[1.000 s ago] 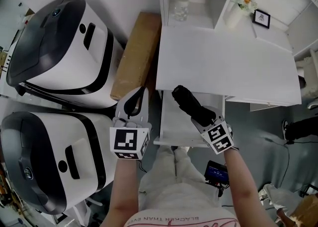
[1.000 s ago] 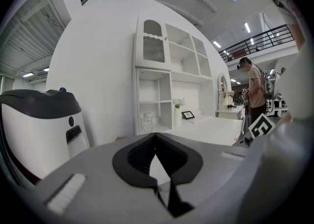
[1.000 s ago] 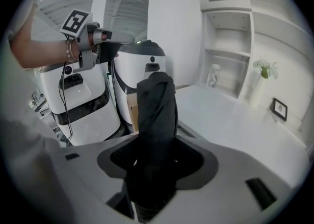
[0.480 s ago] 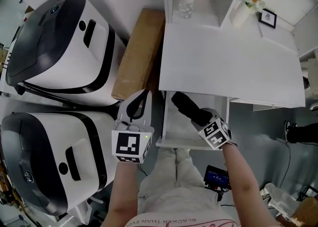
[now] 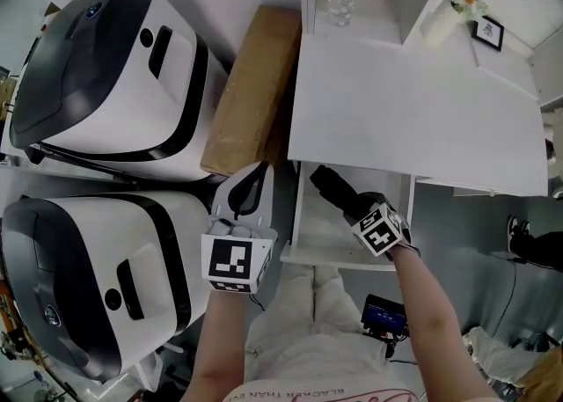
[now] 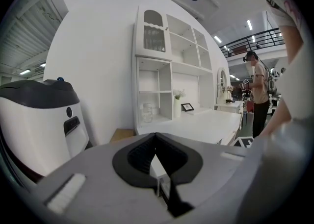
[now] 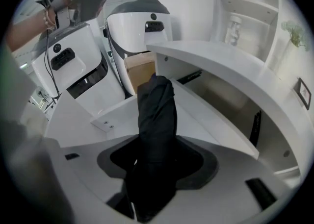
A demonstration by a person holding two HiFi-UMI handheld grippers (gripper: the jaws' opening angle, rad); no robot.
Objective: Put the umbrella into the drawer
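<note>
Centre frame: your right gripper (image 5: 354, 208) clasps the folded umbrella (image 5: 327, 185) over the open drawer (image 5: 334, 259), not yet released; your left gripper (image 5: 254, 182) is closed on nothing.

The desk (image 5: 413, 110) is plain white, and so is the drawer (image 5: 317, 233) under its front edge. Over that drawer, the umbrella (image 5: 339, 193) is solid black. Left of the desk the cardboard box (image 5: 255, 88) is brown, and beyond it the two machines (image 5: 106, 66) are white with dark grey tops and black bands. At the desk's back corner the picture frame (image 5: 489, 32) is black. The marker cubes (image 5: 233, 261) by the desk's front edge carry black squares on white.
</note>
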